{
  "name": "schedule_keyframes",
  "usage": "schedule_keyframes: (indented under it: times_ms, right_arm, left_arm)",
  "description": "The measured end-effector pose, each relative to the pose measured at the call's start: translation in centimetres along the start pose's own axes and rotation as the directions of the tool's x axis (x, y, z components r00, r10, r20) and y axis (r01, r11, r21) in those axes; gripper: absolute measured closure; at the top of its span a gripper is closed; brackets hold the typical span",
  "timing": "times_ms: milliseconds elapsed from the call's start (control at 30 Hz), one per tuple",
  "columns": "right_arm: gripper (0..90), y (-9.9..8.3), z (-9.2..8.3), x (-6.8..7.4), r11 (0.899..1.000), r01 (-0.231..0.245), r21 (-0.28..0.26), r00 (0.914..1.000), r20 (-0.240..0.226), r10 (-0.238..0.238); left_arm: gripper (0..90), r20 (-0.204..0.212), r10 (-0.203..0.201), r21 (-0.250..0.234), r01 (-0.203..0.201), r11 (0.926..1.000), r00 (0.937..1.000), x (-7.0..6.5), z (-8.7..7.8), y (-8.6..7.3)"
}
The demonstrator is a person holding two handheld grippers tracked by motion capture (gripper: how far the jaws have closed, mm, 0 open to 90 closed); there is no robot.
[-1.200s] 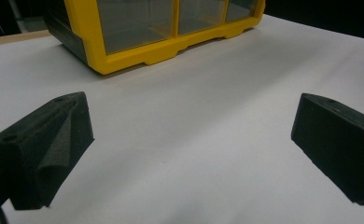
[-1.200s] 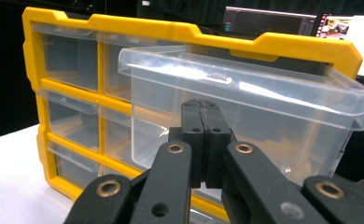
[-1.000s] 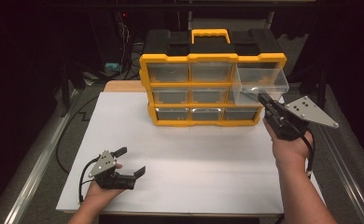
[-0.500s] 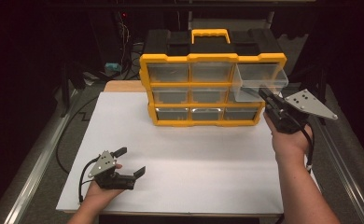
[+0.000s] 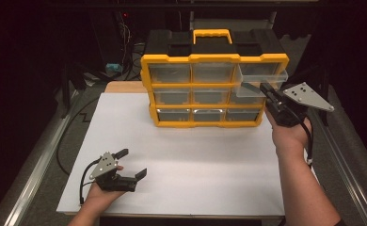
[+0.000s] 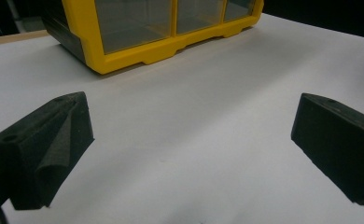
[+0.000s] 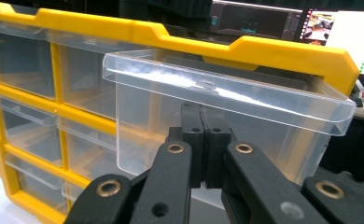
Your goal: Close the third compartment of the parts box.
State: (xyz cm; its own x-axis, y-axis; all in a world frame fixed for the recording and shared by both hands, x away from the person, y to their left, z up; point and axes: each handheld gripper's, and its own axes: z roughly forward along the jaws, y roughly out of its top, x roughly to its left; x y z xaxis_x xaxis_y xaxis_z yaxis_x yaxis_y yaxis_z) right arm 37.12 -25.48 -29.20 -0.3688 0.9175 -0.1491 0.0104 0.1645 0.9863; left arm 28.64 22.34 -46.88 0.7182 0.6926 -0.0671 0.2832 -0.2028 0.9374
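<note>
We see a yellow-framed drawer cabinet point(image 5: 205, 89) standing at the far side of the white surface point(image 5: 195, 160), with clear drawers in three rows; those we can see into look empty. The top right drawer point(image 5: 261, 80) is pulled partway out of its slot, jutting toward us past the yellow frame, and we see nothing inside it. Our right gripper point(image 5: 266, 90) has its jaws pressed together just under the drawer's front lip, against its clear front wall; whether they pinch anything we cannot tell. Our left gripper point(image 5: 131, 163) rests near the surface's front left corner, jaws spread wide with nothing between them. A broad stretch of bare white surface lies between the cabinet and the near edge.
</note>
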Motion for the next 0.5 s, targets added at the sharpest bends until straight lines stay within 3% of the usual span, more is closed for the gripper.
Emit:
schedule_keyframes:
  times_ms: [500]
  right_arm:
    - [90.0, 0.4, 2.2, -0.8, 1.000, 0.006, 0.023, 0.9995, 0.031, -0.006]
  left_arm:
    - [0.2, 0.002, 0.001, 0.000, -0.001, 1.0000, 1.0000, 0.0, 0.0, 0.0]
